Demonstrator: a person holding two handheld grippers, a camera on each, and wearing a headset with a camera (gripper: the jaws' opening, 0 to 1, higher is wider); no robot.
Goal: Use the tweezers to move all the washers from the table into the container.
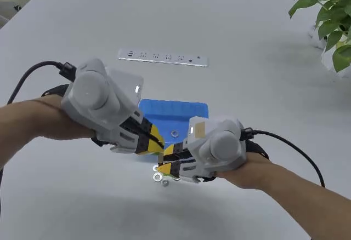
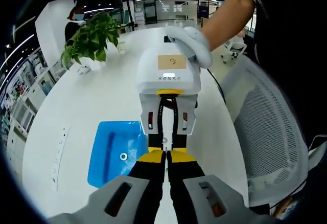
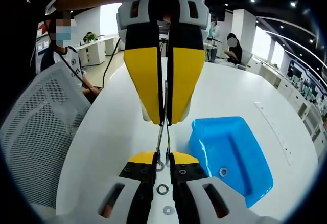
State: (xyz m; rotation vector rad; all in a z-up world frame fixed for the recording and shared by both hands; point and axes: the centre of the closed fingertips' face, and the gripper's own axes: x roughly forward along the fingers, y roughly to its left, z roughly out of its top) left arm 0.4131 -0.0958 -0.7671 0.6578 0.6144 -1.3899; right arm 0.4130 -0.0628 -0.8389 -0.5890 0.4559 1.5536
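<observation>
Nearest, small flat metal washers (image 3: 163, 188) lie loose on the white table (image 1: 247, 75), under and just ahead of the right gripper (image 3: 163, 158). One more lies beside them, closer in.

Right gripper: black jaws with yellow tips, drawn in close on either side of the thin metal tweezers (image 3: 162, 137). Cannot tell if they press the tines or only flank them. The tweezer points reach down to the table among the washers, and one washer sits right at the points.

Left gripper (image 3: 163, 120) faces the right one nose to nose, its yellow pads clamped tight on the upper part of the tweezers. In the head view both grippers meet low over the table, each held in a hand.

Just beyond them sits the shallow blue plastic container (image 3: 245, 168), with a single washer (image 3: 223, 172) inside on its floor.

Farther back a white power strip (image 1: 163, 58) lies flat on the table. At the far right edge, a green leafy plant (image 1: 329, 15)
</observation>
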